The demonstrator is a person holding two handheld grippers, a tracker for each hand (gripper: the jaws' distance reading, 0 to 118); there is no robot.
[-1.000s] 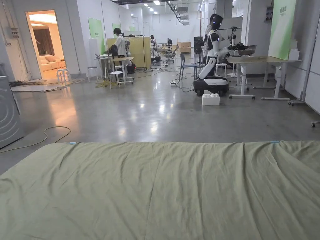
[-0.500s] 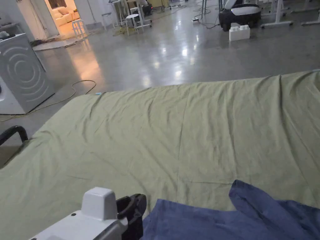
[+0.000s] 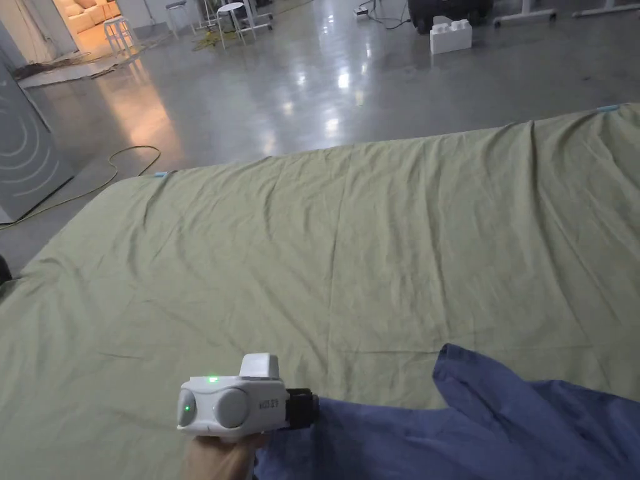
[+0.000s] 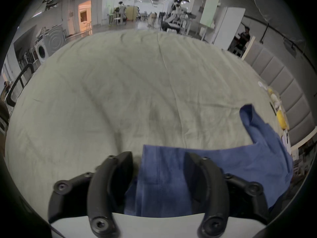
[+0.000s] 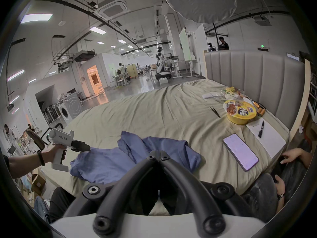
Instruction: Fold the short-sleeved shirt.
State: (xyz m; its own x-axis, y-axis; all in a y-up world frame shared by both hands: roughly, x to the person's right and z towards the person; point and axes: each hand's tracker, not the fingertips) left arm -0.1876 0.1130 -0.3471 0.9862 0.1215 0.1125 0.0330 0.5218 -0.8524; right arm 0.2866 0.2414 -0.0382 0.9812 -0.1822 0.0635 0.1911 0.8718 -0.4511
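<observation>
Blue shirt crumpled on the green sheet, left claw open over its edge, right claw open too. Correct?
Not quite: the right claw is shut, its jaw tips meeting in the right gripper view, with nothing visibly clamped between them. The rest holds: the blue shirt lies crumpled on the green sheet, and the left claw is open over its edge.

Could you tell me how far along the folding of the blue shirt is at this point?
Nothing looks folded: the blue shirt lies crumpled on the green sheet. The left gripper is open around its edge; the right gripper is shut and empty. Spreading and every fold remain.
</observation>
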